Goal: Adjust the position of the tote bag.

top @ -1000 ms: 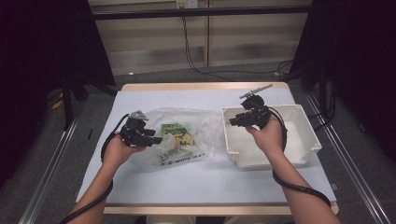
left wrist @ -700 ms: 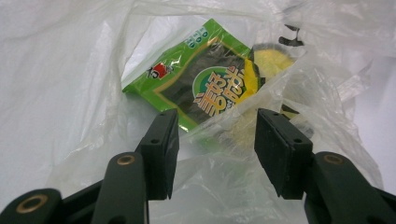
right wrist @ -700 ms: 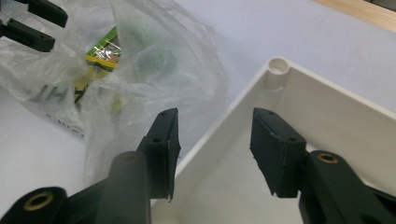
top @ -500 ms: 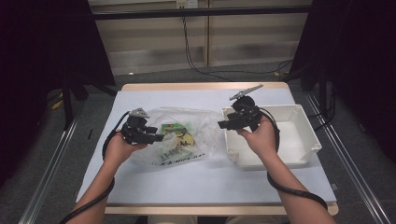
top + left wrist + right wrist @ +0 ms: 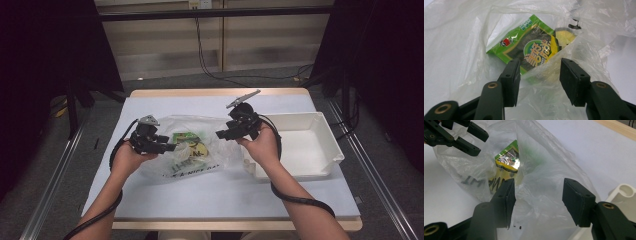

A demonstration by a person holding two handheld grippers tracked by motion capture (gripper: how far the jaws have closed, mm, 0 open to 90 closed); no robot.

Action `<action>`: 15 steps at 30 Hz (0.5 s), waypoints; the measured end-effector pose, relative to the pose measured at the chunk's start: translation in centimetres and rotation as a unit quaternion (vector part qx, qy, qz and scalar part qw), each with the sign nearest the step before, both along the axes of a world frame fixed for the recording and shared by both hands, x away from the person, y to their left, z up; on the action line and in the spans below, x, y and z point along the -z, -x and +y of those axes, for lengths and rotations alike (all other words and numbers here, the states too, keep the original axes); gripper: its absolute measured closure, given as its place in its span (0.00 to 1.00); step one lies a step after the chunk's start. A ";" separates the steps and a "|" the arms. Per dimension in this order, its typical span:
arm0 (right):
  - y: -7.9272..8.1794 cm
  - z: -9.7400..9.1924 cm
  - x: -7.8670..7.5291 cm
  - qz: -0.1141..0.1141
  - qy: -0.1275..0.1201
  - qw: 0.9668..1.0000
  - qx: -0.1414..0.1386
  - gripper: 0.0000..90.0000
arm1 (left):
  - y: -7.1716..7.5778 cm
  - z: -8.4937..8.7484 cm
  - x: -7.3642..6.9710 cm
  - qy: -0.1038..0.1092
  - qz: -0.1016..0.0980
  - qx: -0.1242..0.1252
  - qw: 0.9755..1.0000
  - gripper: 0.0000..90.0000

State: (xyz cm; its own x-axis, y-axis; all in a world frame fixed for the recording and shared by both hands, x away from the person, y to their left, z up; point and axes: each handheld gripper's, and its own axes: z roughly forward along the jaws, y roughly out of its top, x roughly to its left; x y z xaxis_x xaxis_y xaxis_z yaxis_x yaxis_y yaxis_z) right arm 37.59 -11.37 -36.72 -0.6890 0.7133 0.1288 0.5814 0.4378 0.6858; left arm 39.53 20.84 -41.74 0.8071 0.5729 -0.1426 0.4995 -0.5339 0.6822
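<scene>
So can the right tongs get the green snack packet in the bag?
Probably not yet: the right tongs stand open, but the clear plastic bag's film covers the green snack packet.

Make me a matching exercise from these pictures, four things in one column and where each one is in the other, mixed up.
Things:
1. green foil snack packet
2. clear plastic bag
3. white plastic bin
4. left gripper

Places:
A. at the right side of the table
B. inside the bag, seen through its mouth
C. at the bag's left edge
D. lying on the white tabletop between the two hands

Pairs: 1-B, 2-D, 3-A, 4-C
</scene>
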 end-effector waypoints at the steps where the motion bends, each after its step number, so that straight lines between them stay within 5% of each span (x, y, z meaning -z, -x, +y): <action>1: -0.1 0.2 0.1 -0.001 0.003 1.000 -0.004 0.49 | 0.0 0.0 0.0 -0.001 0.005 -0.002 1.000 0.58; 10: -0.7 1.8 1.6 0.000 0.036 0.999 -0.022 0.51 | 0.1 0.0 -0.6 0.009 0.004 -0.002 1.000 0.57; 15: -0.9 2.4 2.3 0.003 0.055 0.998 -0.028 0.51 | 0.2 -0.3 -1.2 0.025 0.008 -0.006 1.000 0.47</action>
State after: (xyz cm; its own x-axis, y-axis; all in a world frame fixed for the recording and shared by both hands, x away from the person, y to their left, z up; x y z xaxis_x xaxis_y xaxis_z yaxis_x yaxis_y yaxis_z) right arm 38.46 -9.02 -39.01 -0.7275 0.6839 0.0558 0.5580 0.5424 0.6280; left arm 39.35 20.57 -40.55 0.7975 0.5745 -0.1840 0.5169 -0.4935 0.6995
